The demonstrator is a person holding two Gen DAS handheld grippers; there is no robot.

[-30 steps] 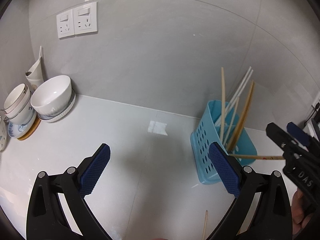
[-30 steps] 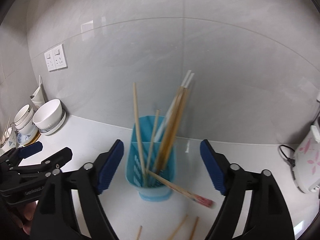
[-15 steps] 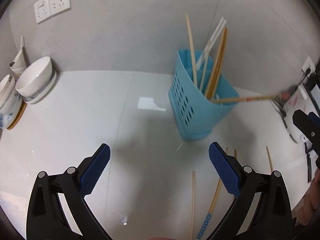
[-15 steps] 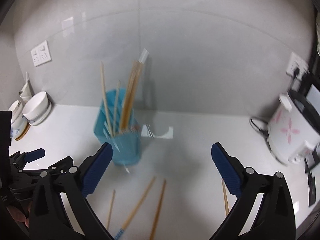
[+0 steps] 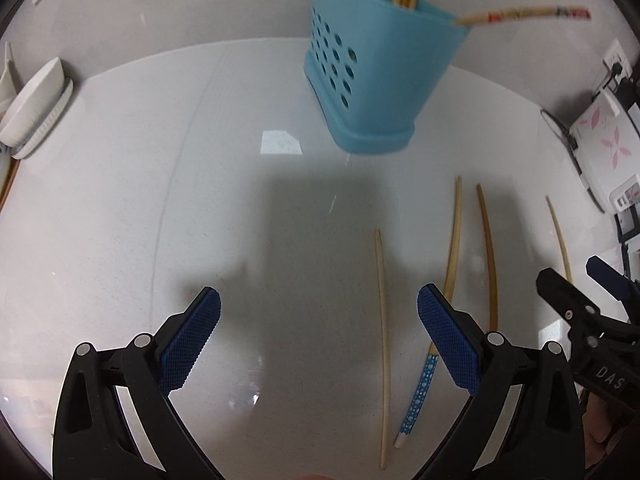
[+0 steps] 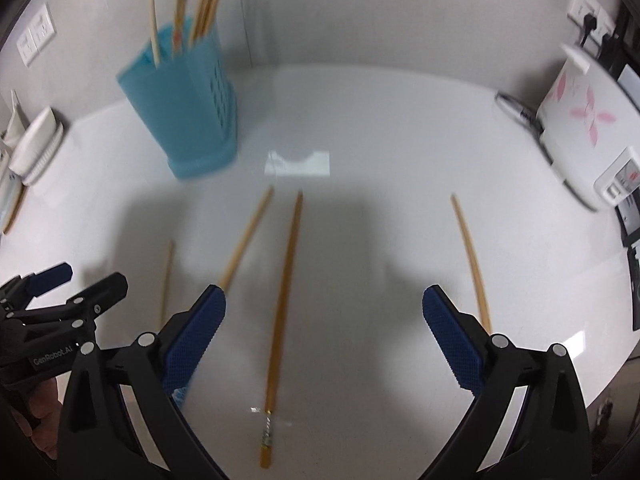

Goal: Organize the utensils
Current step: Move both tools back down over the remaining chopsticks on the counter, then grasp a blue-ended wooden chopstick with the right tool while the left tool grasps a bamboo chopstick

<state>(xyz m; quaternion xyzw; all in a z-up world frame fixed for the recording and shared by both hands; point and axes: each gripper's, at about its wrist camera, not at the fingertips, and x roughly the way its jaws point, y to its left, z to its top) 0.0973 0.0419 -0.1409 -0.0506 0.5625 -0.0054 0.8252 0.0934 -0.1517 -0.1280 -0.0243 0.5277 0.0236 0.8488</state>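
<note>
A blue perforated utensil holder (image 5: 372, 80) stands at the back of the white counter with several chopsticks in it; it also shows in the right wrist view (image 6: 188, 108). Several loose chopsticks lie on the counter: a pale one (image 5: 384, 340), one with a blue patterned end (image 5: 444, 300), a brown one (image 5: 490, 256) and a far right one (image 5: 560, 240). My left gripper (image 5: 318, 320) is open and empty above the counter. My right gripper (image 6: 324, 320) is open and empty, straddling a long brown chopstick (image 6: 282, 312); another chopstick (image 6: 470, 260) lies to its right.
White bowls (image 5: 32, 112) are stacked at the far left. A white rice cooker with pink flowers (image 6: 576, 120) and its cable stand at the right. Wall sockets (image 6: 36, 36) sit on the grey tiled wall. The counter's front edge runs at the right.
Both grippers have pulled back from the blue holder and tilted down toward the counter. The loose chopsticks have come into view below them. Both stay open.
</note>
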